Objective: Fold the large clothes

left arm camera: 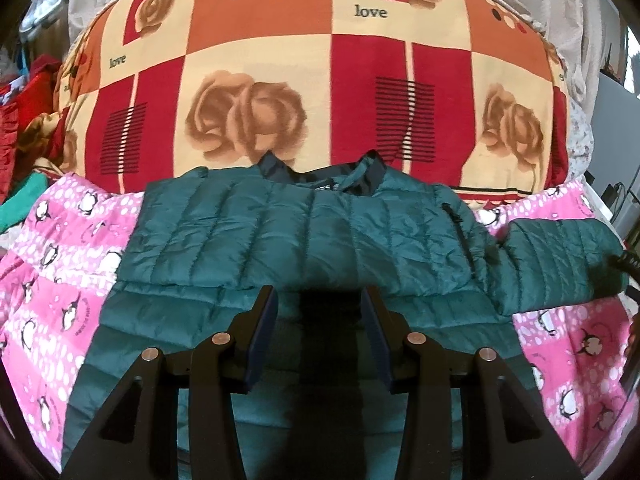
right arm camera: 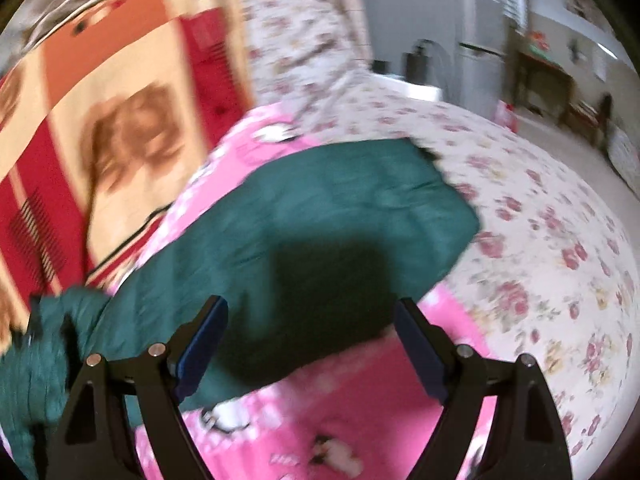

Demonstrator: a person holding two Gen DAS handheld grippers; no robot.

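Two tongs: we hold both empty.
Jacket: flat on the pink blanket, collar toward the pillow, ready for folding.
Left tongs: parted, nothing gripped, over the hem.
Right tongs: wide apart above the sleeve, likely our next fold.

Rose-print quilt; floral bedspread, pale floor, grey cabinet
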